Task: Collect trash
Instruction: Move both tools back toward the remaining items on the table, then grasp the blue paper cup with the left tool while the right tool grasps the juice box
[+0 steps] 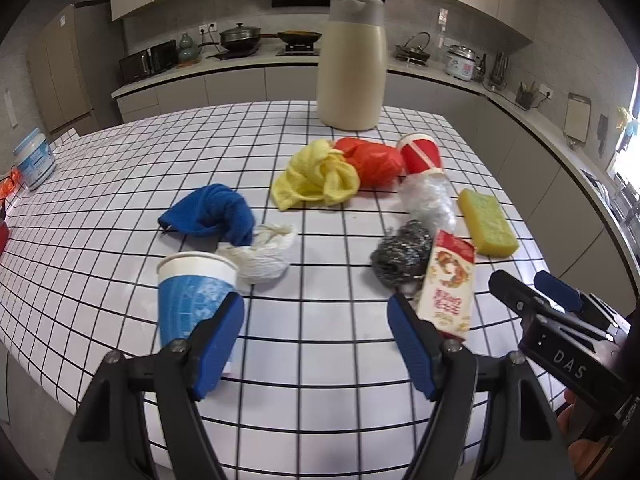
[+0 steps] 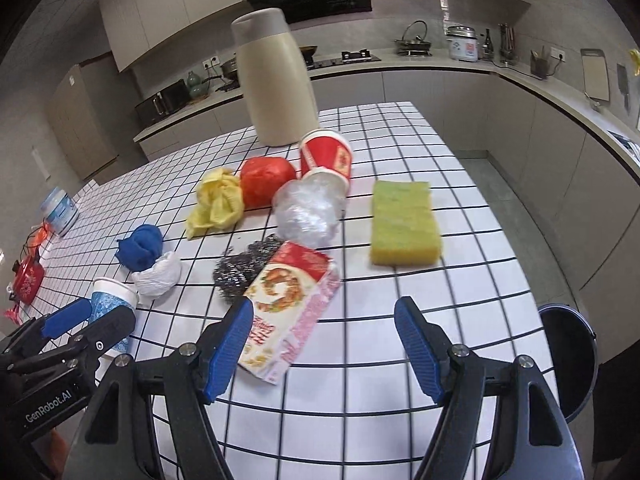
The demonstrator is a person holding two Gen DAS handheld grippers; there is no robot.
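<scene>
Approach step. Both hand-held grippers, left (image 1: 316,332) and right (image 2: 324,338), gape empty. Red-and-white paper carton (image 2: 288,308) lies on grid-patterned worktop (image 2: 460,280), nearest the right one; next, straddle it and close.

White worktop (image 1: 120,184) gridded with black lines. Blue cloth (image 1: 212,216) beside white tissue (image 1: 264,256). Yellow cloth (image 1: 316,176) at 9 o'clock of orange bag (image 1: 372,160). Red cup (image 1: 420,156), clear plastic (image 1: 428,200), grey steel wool (image 1: 400,256), yellow-green sponge (image 1: 486,220). Blue-patterned, white-rimmed cup (image 1: 192,292). Red-and-cream printed box (image 2: 288,304). Beige jug (image 1: 352,68). Blue-padded black fingers (image 1: 218,344).
</scene>
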